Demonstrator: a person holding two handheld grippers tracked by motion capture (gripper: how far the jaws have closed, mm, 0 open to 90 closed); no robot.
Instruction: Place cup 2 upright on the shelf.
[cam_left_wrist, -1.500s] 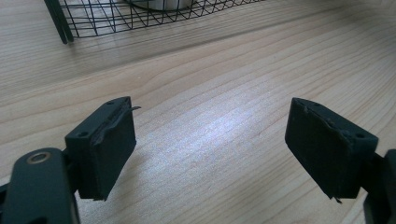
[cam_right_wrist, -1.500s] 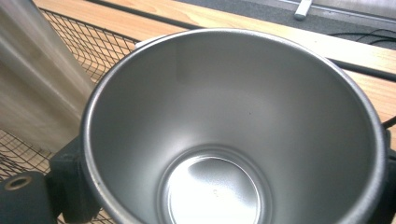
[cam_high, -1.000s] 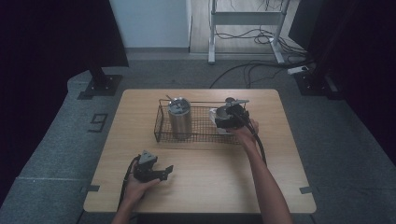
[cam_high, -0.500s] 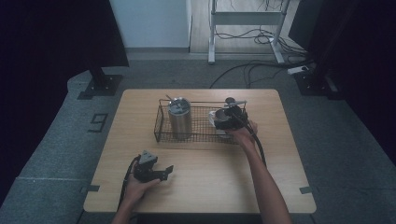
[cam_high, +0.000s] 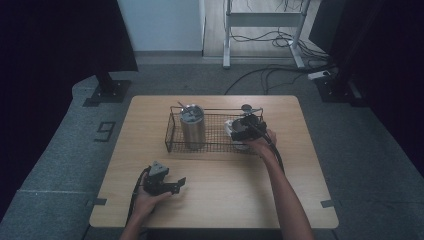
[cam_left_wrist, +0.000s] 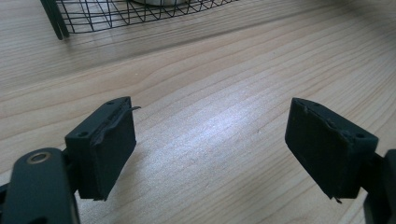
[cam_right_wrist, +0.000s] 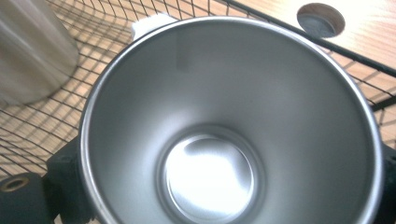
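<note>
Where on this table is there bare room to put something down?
The table is bare between the left claw and the person's right forearm, and along its near edge. Inside the wire basket, the mesh between the tall steel tumbler and the steel cup is free. The basket's right end is crowded by the right claw.

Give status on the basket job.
Done: tall tumbler stands in the wire basket, left end. In hand: right gripper clamps a steel cup at the basket's right end. Left: probably releasing it; can't tell if it's seated. Left gripper rests open on the table.
</note>
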